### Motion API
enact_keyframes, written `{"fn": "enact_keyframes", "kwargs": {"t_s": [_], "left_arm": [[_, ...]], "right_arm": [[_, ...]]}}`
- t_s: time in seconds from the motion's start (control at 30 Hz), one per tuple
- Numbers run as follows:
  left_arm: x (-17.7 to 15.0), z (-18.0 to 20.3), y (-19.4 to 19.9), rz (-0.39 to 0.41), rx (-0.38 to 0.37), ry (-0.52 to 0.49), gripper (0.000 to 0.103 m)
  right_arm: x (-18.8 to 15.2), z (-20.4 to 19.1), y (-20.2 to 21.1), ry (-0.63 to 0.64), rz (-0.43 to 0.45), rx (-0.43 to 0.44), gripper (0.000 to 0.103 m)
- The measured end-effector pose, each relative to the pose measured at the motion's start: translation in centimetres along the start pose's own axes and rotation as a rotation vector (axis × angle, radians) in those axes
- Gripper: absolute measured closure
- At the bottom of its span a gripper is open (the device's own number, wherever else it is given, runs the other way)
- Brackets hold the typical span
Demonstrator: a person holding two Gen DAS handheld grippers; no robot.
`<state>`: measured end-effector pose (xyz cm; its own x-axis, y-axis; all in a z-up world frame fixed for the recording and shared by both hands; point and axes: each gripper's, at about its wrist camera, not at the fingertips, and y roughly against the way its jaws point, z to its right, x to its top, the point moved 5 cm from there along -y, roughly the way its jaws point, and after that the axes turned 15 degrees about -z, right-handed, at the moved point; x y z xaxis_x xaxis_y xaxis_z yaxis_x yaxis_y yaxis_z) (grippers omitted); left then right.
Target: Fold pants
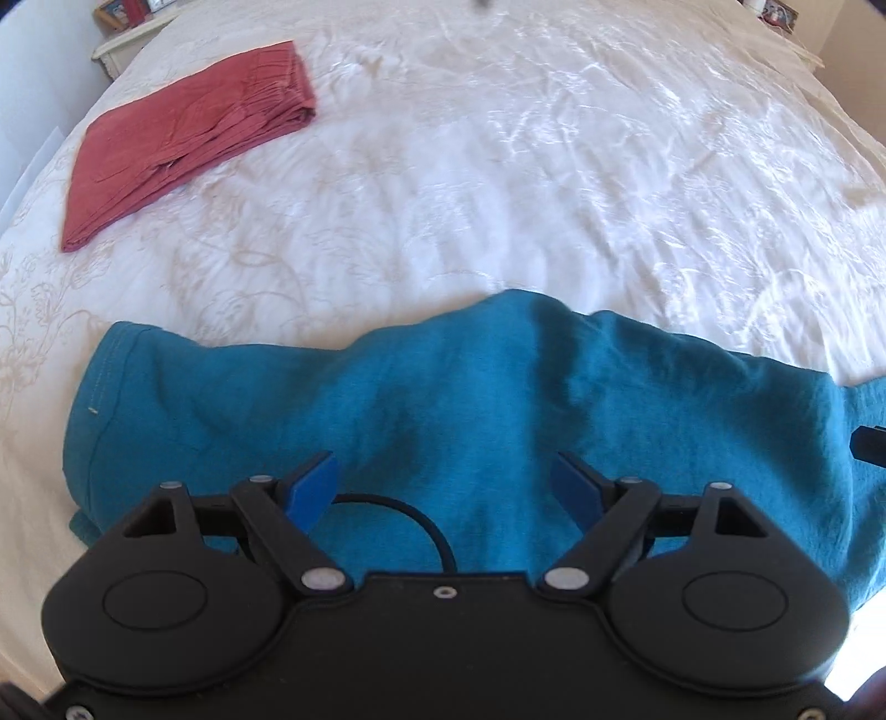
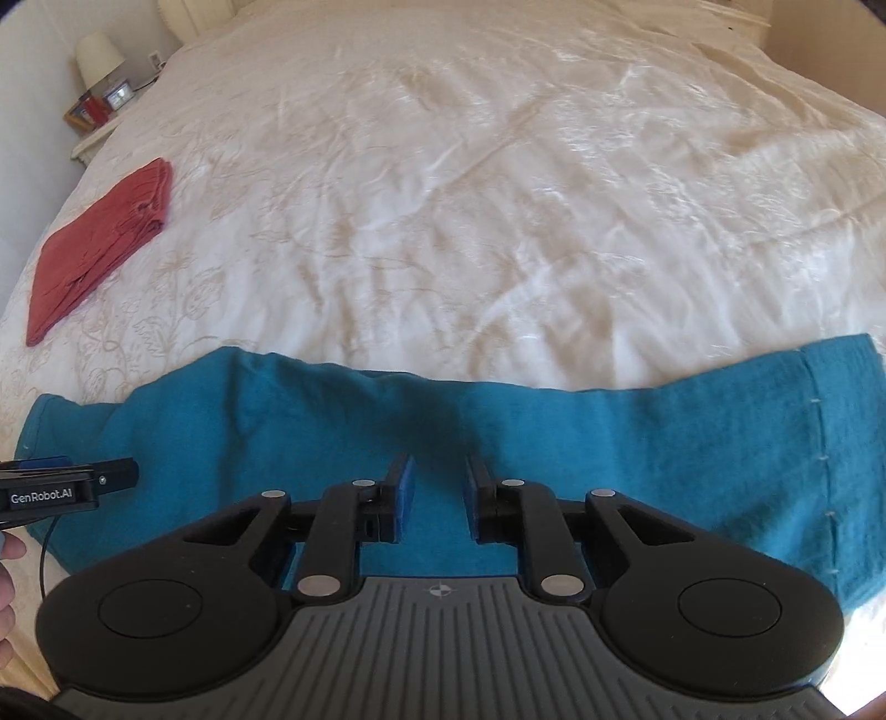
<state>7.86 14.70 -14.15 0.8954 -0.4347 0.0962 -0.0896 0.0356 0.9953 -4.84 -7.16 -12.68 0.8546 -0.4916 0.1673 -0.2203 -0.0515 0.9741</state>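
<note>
Room: white walls, a bedside table (image 1: 130, 41) at the far left corner of the bed, a lamp (image 2: 98, 58) on it.
Surface: big bed (image 1: 498, 166) with a white cover that has pale flower shapes and lots of little wrinkles.
Blue pants (image 2: 609, 443): lying flat in a long strip along the near edge of the bed, folded over, with a small bump in the top edge.
Red pants (image 1: 183, 138): already folded in a neat pile, far off to the left on the bed, well apart from the blue ones.
Left gripper (image 1: 446, 487): over the blue pants, jaws spread wide, nothing between them, blue pads not touching the cloth that I can see.
Right gripper (image 2: 437, 498): over the middle of the blue strip, jaws only a little way apart, nothing pinched between the pads.
Containers: I see no boxes or baskets, only small things on the bedside table, too small to tell.
Only the left view shows: picture frames (image 1: 778, 14) at the far right corner.
Only the right view shows: the lamp, the stitched hem (image 2: 825, 459) at the right end of the blue pants, the left gripper's side with a label, and a hand (image 2: 8, 576) at the left edge.
</note>
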Motion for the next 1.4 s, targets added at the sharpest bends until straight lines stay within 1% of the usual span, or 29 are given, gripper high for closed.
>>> {"fn": "enact_keyframes", "kwargs": {"t_s": [0.13,0.23,0.27,0.33,0.37,0.5,0.57,0.63,0.7,0.8,0.9,0.97,1.13,1.27,1.4], "left_arm": [[-0.8,5.3,0.6,-0.001,0.025,-0.012,0.018],[-1.2,9.1,0.7,-0.004,0.027,-0.009,0.018],[-1.4,10.4,0.8,-0.003,0.036,-0.009,0.018],[-1.9,12.8,0.8,0.0,0.057,-0.006,0.018],[-2.1,13.8,0.8,0.0,0.065,-0.001,0.018],[-3.0,16.9,0.4,-0.019,0.079,0.051,0.018],[-3.5,18.1,0.2,-0.038,0.079,0.079,0.018],[-3.8,18.9,0.1,-0.05,0.086,0.091,0.018],[-4.2,19.6,0.2,-0.056,0.108,0.091,0.018],[-4.6,20.2,0.5,-0.059,0.133,0.103,0.018],[-4.9,20.5,0.5,-0.071,0.141,0.12,0.018],[-4.9,20.7,0.4,-0.078,0.149,0.124,0.018],[-4.7,21.4,0.2,-0.095,0.158,0.124,0.018],[-4.7,22.0,0.4,-0.091,0.16,0.115,0.018],[-4.6,22.3,0.3,-0.095,0.163,0.105,0.018]], "right_arm": [[-0.8,6.7,0.2,-0.045,0.004,-0.047,0.084],[-1.1,11.8,0.7,-0.069,0.009,-0.09,0.083],[-1.1,13.7,0.8,-0.081,0.012,-0.097,0.082],[-1.0,17.3,0.9,-0.112,0.012,-0.101,0.071],[-0.9,19.4,0.9,-0.127,0.013,-0.106,0.071],[-0.3,25.4,0.3,-0.135,0.014,-0.163,0.071],[0.0,27.7,0.1,-0.131,0.025,-0.188,0.071],[0.2,29.6,-0.3,-0.12,0.033,-0.2,0.071],[0.6,31.3,-0.8,-0.109,0.033,-0.194,0.071],[0.9,32.8,-1.6,-0.086,0.027,-0.159,0.071],[1.1,33.3,-2.0,-0.049,0.03,-0.137,0.071],[1.2,33.3,-2.5,-0.033,0.013,-0.12,0.071],[1.3,33.0,-3.2,0.003,-0.021,-0.118,0.071],[1.5,32.5,-3.7,0.038,-0.051,-0.125,0.072],[1.6,32.0,-3.9,0.063,-0.064,-0.13,0.08]]}}
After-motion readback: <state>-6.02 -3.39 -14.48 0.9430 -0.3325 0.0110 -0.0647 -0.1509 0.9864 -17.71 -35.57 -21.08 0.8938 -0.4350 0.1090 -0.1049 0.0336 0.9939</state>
